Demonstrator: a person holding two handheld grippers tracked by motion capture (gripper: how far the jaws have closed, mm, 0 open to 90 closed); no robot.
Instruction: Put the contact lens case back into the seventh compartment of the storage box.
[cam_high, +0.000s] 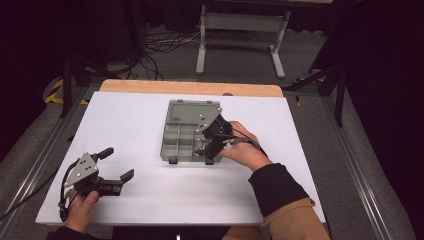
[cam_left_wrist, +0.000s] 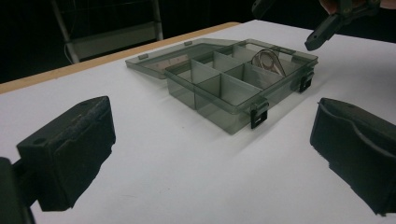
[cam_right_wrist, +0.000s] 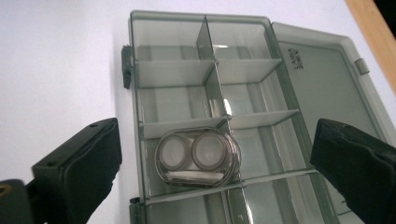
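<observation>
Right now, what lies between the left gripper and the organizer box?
Nothing: bare white table separates the left gripper from the organizer box, as the left gripper view and high view show.

The left black two-jaw gripper (cam_high: 116, 163), held by the left hand (cam_high: 80, 207) at seven o'clock, has jaws spread wide. The right black gripper (cam_high: 207, 147), jaws wide apart, points toward nine o'clock from the right hand (cam_high: 247, 152).

An open grey compartment box (cam_high: 187, 131) sits mid-table (cam_high: 130, 120), lid folded back toward twelve o'clock. The right gripper (cam_high: 212, 142) hovers over its three o'clock edge. The left gripper (cam_high: 116, 164) rests at eight o'clock, jaws spread wide.
</observation>
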